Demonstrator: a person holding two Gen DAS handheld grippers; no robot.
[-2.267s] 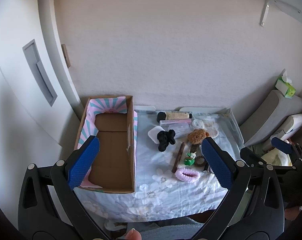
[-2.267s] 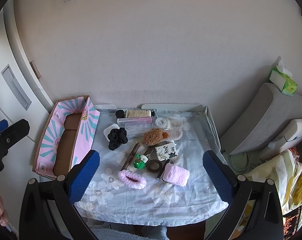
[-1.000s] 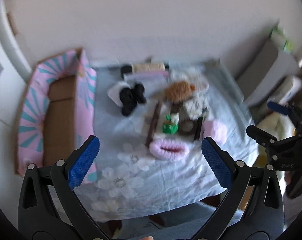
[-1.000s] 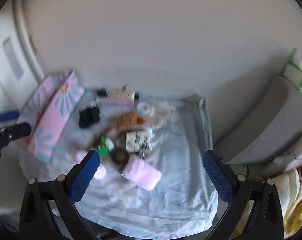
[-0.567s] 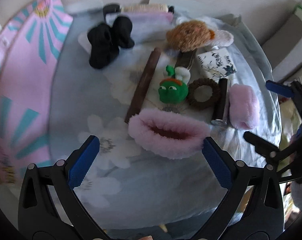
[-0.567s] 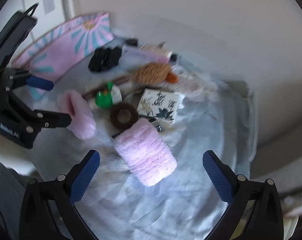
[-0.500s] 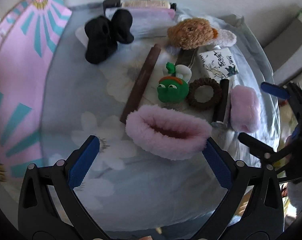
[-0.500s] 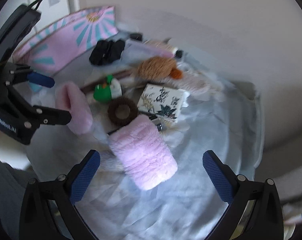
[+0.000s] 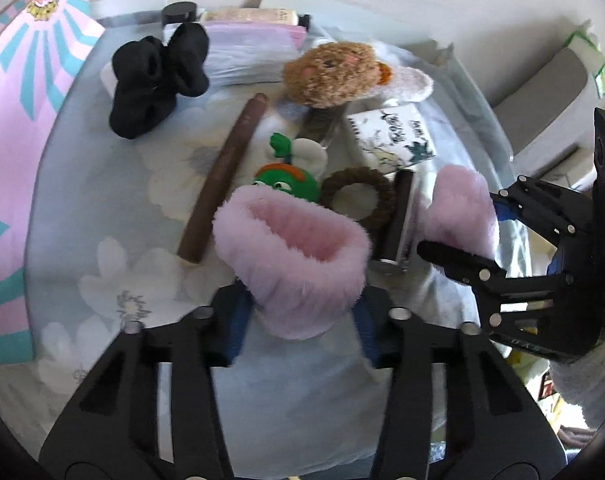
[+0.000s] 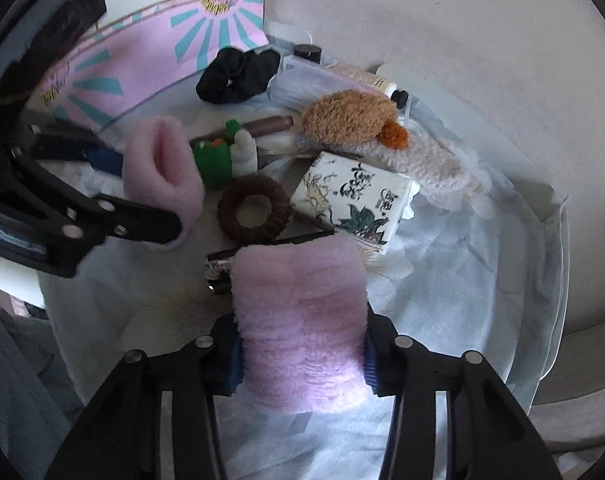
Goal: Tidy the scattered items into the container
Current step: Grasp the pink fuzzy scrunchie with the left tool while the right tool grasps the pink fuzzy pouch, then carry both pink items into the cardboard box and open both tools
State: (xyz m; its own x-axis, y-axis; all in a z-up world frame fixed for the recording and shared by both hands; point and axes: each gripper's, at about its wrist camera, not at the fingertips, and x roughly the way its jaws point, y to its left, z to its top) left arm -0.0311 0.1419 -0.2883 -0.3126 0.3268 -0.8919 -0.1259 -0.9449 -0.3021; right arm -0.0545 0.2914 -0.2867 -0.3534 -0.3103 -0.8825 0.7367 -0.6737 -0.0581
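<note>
Your left gripper [image 9: 300, 312] is clamped on a fluffy pink cuff [image 9: 292, 256], its blue pads pressed into the plush from both sides so the soft tube bulges open toward the camera; your right gripper [image 10: 302, 356] likewise squeezes a second fluffy pink cuff [image 10: 300, 320], a thicker ribbed roll of the same pile; in the left wrist view that second cuff sits at about 3 o'clock of the first. Both rest on the pale blue flowered cloth [image 9: 102, 184]; at 12 o'clock of the left-held cuff lies a glossy green frog toy [image 9: 288, 182], beside it a brown knitted ring [image 9: 358, 196] and a long brown matte stick [image 9: 226, 176]. Farther back you have a curly tan plush [image 9: 334, 72], a black scrunchie [image 9: 154, 76] of crumpled fabric, and a printed white box [image 10: 352, 200] with ink-style drawings. The container, a cardboard box with pink and teal sunburst flaps [image 10: 150, 68], stands at 10 o'clock of the heap, at the cloth's edge.
</note>
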